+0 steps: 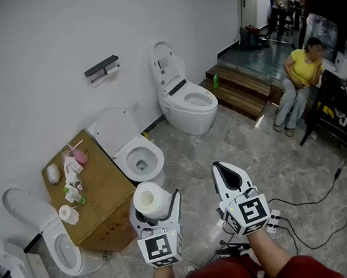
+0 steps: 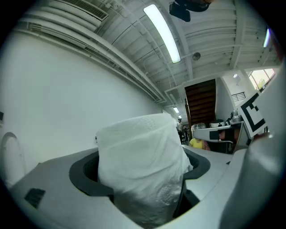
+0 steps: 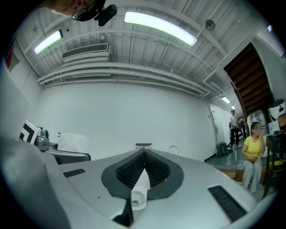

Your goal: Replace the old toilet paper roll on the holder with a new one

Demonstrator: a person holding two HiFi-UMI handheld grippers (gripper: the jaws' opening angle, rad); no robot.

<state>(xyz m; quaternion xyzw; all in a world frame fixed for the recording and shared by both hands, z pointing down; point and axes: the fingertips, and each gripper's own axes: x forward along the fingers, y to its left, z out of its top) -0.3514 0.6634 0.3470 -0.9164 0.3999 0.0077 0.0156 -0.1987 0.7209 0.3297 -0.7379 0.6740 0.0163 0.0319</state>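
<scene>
Far up-left on the white wall [image 1: 37,38], the black bar holder [image 1: 100,67] carries the thin old white roll [image 1: 111,69], its axis along the wall. The nearer left gripper [image 1: 155,207] clamps the fat new white toilet paper roll [image 1: 149,198], core upright; the right gripper [image 1: 226,171] has its jaws closed, empty.

Cardboard box [image 1: 107,189] sits just left of my left claw [image 1: 155,199]. Open toilet [image 1: 140,159] just beyond that claw; seated person [image 1: 301,83] far off to its right.

Bright ceiling tubes [image 3: 160,27] light evenly; gripper views fisheye-warped.
</scene>
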